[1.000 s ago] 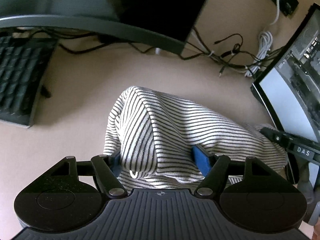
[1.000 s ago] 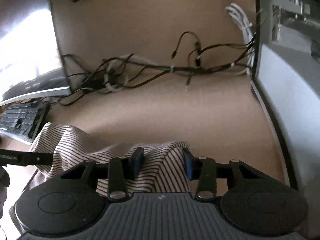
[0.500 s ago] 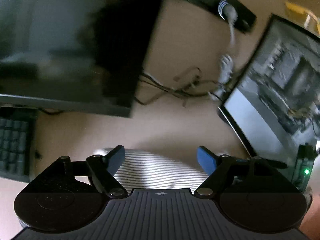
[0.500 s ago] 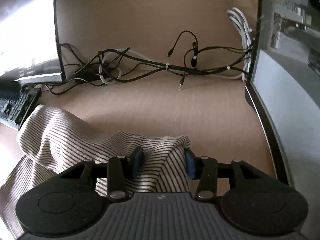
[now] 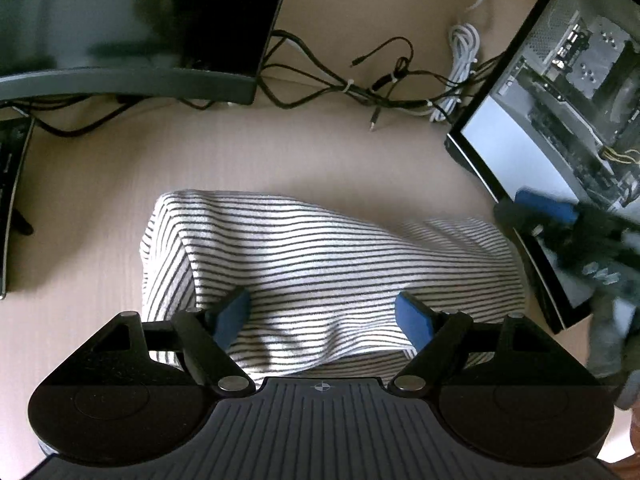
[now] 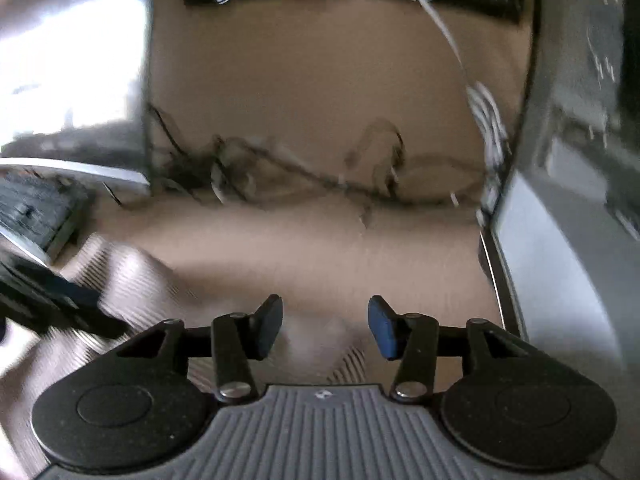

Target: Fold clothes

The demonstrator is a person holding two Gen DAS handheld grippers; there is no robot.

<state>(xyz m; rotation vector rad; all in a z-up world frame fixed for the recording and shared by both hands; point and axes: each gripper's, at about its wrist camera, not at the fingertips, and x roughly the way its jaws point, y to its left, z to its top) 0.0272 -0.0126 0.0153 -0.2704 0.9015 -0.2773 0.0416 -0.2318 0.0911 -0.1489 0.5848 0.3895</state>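
A: Grippers, two. Left gripper: blue pads spread wide, nothing between them but air above the cloth. Right gripper: pads likewise apart, holding nothing; its view is badly motion-blurred.

B: Garment?

A: Striped garment, one, white with thin dark stripes. Lies bunched in a folded heap on the tan desk, directly under and ahead of the left gripper. In the right wrist view its edge shows at lower left and just below the pads.

B: Surroundings, outward?

A: Beyond the cloth: tangle of dark cables with a coiled white cable along the back of the desk. Monitor at far left, keyboard at the left edge. Computer case with a clear side panel at right. The right gripper itself appears blurred in front of that case, just beside the garment's right end.
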